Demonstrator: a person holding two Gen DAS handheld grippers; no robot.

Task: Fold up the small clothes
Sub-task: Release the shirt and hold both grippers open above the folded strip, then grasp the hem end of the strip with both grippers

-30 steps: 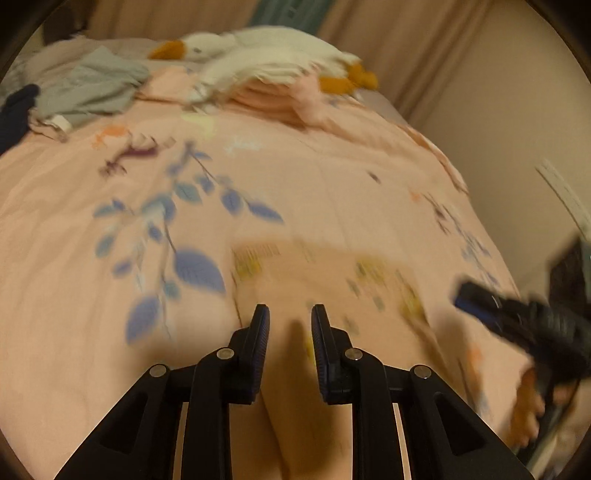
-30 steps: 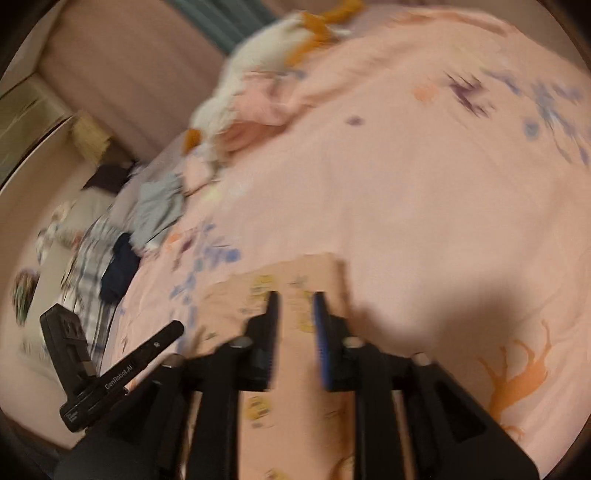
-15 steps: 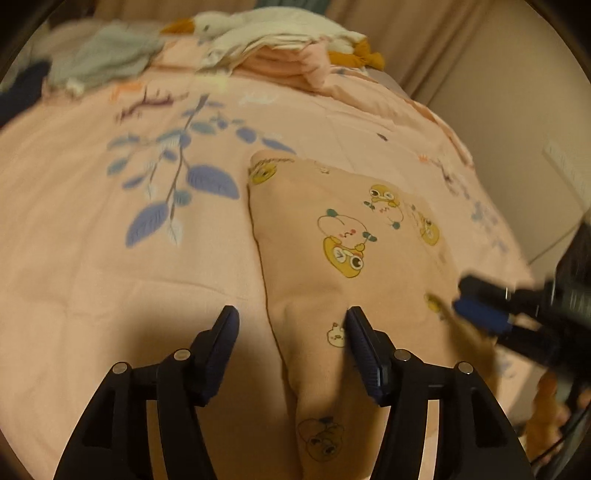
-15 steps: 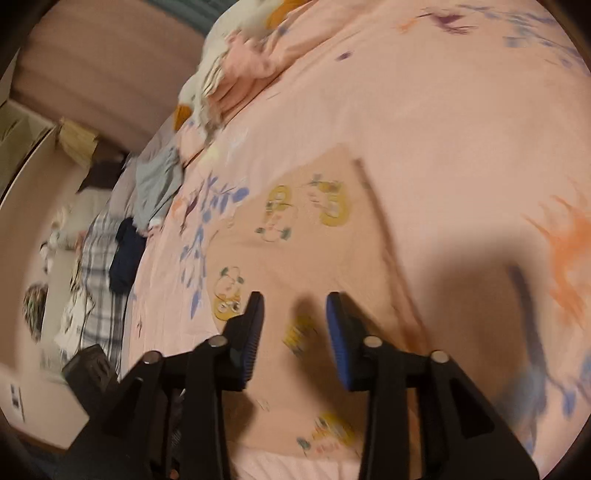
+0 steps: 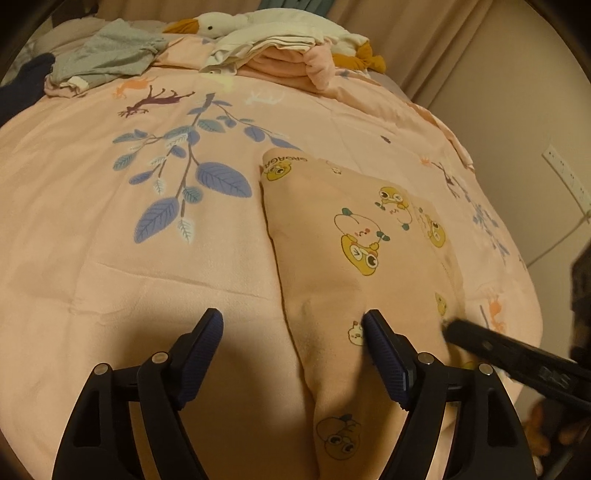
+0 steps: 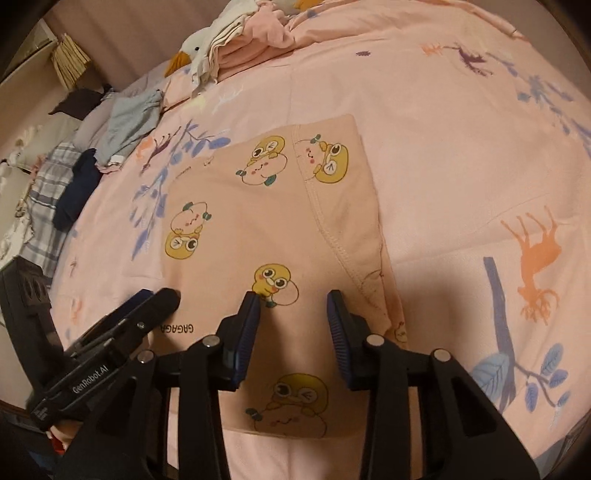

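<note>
A small peach garment (image 5: 354,258) printed with yellow cartoon ducks lies folded flat on the pink bed cover (image 5: 110,277). My left gripper (image 5: 291,319) hovers low over the garment's near left edge. Its jaws are opening wide; the fold line runs between them and nothing is pinched. In the right wrist view the same garment (image 6: 266,206) fills the middle. My right gripper (image 6: 293,295) points down over its near part, jaws partly apart and closing slightly, gripping nothing. The left gripper's fingers (image 6: 159,301) show at the lower left there.
At the head of the bed are a stack of folded clothes (image 5: 280,55) and a white plush goose (image 5: 221,24). A grey garment (image 5: 107,55) and a dark one (image 5: 22,85) lie at the back left. A wall with a socket (image 5: 565,177) stands to the right.
My left jaws have spread wide and let the garment's fold drop flat; that gripper has sunk closer to the bed. My right gripper has tipped downward and shifted over the garment's near part.
</note>
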